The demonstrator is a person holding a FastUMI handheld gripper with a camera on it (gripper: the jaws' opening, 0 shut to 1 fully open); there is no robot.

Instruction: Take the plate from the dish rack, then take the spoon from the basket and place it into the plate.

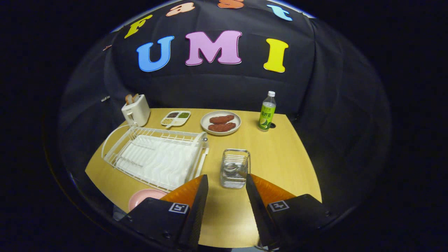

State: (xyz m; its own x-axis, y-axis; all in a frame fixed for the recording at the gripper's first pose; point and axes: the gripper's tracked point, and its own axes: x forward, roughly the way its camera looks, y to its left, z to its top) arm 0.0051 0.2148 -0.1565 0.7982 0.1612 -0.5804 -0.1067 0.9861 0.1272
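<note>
Gripper [225, 180] with its fingers spread apart and nothing between them, poised above the wooden counter [280, 157]. Just ahead of the fingers stands a small wire basket [234, 168], and the spoon [232, 168] lies inside it — its metal bowl shows through the wires, close to the tip of the right finger. The pink plate [143, 197] sits flat on the counter beside the left finger, partly hidden behind it, just in front of the near corner of the white dish rack [157, 157]. The dish rack itself lies left of the basket and holds no dishes. Beyond the rack, at the far side of the counter, stands a cream toaster [135, 110] with slices of bread poking from its top. Next to it is a small divided tray [175, 118] of condiments, then a pale dish [221, 123] with two reddish-brown pieces of food — and further right a green-labelled bottle [267, 112] with a white cap, upright.
</note>
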